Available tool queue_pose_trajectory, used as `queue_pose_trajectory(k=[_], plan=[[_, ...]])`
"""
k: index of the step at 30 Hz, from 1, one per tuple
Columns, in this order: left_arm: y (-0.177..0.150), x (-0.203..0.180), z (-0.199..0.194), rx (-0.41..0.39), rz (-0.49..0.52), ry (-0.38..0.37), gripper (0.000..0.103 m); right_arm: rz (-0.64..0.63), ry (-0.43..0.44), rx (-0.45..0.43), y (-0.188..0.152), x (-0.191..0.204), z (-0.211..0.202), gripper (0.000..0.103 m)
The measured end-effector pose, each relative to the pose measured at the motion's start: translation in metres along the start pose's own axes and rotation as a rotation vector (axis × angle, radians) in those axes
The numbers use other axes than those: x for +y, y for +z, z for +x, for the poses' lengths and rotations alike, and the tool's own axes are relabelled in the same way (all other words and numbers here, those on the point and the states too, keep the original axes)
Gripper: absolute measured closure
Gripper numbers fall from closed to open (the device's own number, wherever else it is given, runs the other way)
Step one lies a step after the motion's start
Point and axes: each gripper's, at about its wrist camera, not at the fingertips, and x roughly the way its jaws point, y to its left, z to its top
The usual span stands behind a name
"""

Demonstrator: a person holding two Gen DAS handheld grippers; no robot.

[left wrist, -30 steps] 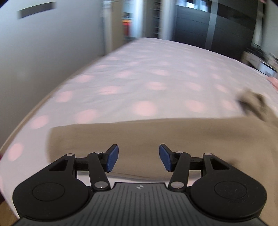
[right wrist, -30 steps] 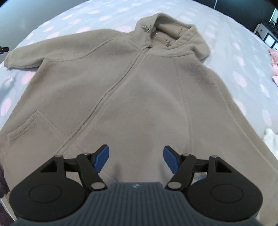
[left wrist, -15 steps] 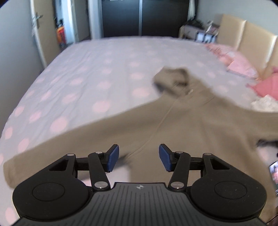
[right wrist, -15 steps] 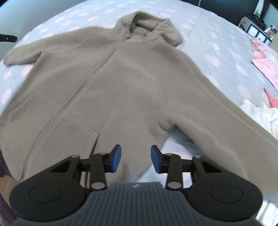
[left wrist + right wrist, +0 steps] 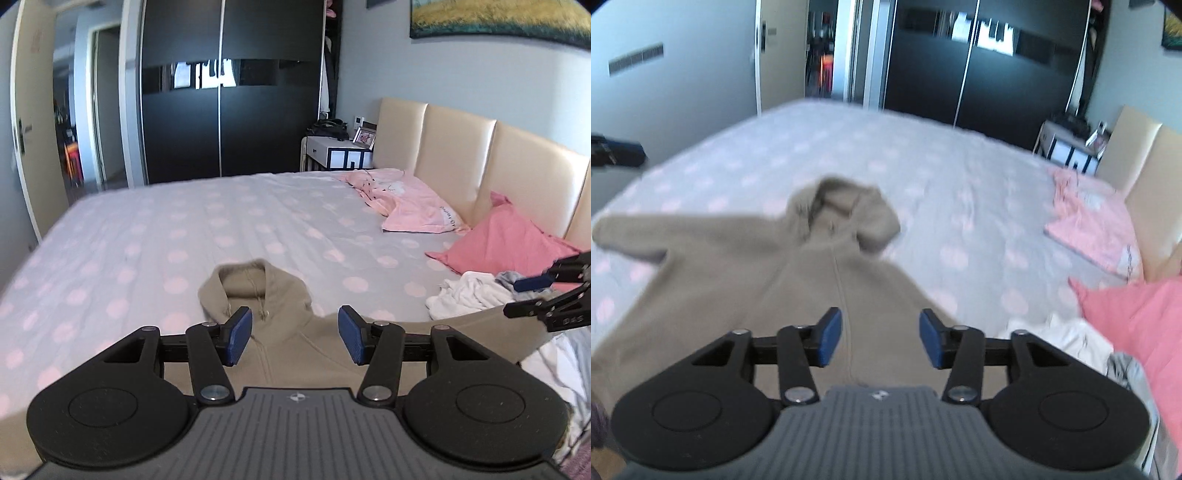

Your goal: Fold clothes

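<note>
Fleece hoodie (image 5: 827,273): taupe, one only, lying zip-up on the bed (image 5: 155,236); your right view blurs it, and your tools hide its lower half.
Sleeves: you see one spread left in the right view; the other is cut off.
Left gripper (image 5: 294,340): your jaws stand spread, empty, above the zip.
Right gripper (image 5: 880,338): jaws spread, holding nothing.
Pink pillows (image 5: 417,206): two by the headboard.
Laundry heap (image 5: 469,295): white and grey, count unclear.

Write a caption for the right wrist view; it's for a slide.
Open right gripper poised over a tan zip hoodie spread on a dotted bedsheet.
</note>
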Motion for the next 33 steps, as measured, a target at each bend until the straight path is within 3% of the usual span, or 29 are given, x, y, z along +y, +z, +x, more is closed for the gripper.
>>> queue_pose_trajectory(k=[4, 8, 23, 29, 33], plan=[[0.013, 0.002, 0.025, -0.013, 0.021, 0.035, 0.051, 0.005, 0.005, -0.036, 0.015, -0.003, 0.006, 0.046], [0.023, 0.011, 0.058, -0.013, 0.037, 0.077, 0.050, 0.029, -0.003, -0.041, 0.026, -0.016, 0.048, 0.046], [-0.017, 0.122, 0.302, 0.214, -0.078, 0.144, 0.050, 0.177, 0.129, 0.106, 0.067, -0.020, 0.311, 0.044], [-0.045, 0.158, 0.335, 0.268, -0.059, 0.148, 0.051, 0.168, 0.123, 0.162, 0.068, -0.013, 0.375, 0.048], [-0.055, 0.192, 0.332, 0.299, -0.029, 0.073, 0.052, 0.132, 0.119, 0.201, 0.062, -0.023, 0.393, 0.049]])
